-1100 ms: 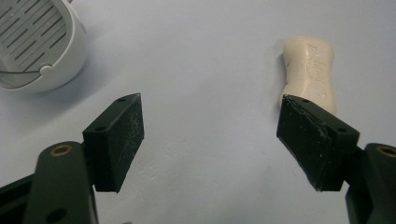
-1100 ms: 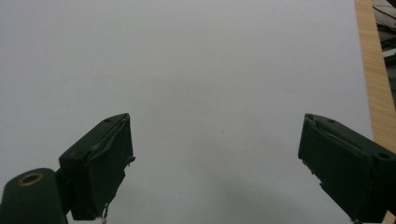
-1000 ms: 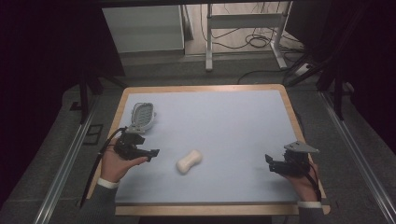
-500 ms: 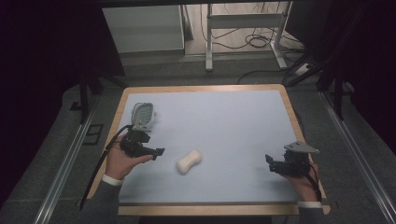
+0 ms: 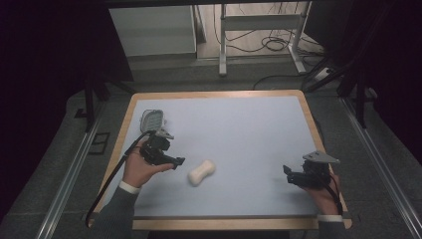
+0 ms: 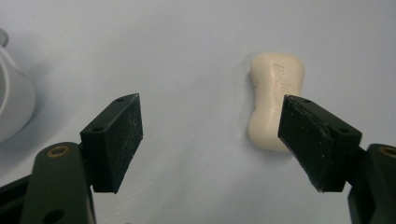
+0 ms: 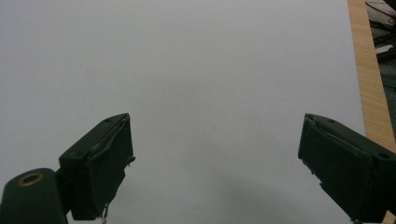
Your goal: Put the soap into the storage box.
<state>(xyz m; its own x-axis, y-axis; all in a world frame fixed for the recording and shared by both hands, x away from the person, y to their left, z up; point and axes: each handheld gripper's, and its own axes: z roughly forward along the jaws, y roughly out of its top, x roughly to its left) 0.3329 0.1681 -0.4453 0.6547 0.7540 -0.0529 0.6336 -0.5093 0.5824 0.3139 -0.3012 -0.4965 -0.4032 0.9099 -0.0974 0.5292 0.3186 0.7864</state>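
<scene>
Left tongs (image 6: 210,135) were spread, nearer the cream waisted soap bar (image 6: 274,100), which lay on the pale blue table (image 5: 239,129) just ahead-right, long axis along approach (likely target). Right tongs (image 7: 215,168) spread, well apart.

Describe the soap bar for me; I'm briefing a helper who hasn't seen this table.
On the pale blue mat of the wood-edged table, look left of centre, just beyond the open jaws of the left gripper. There lies the cream, waisted soap bar, flat on the mat and held by nothing. The only other loose thing, a grey-white oval dish, sits farther back by the left edge.
</scene>
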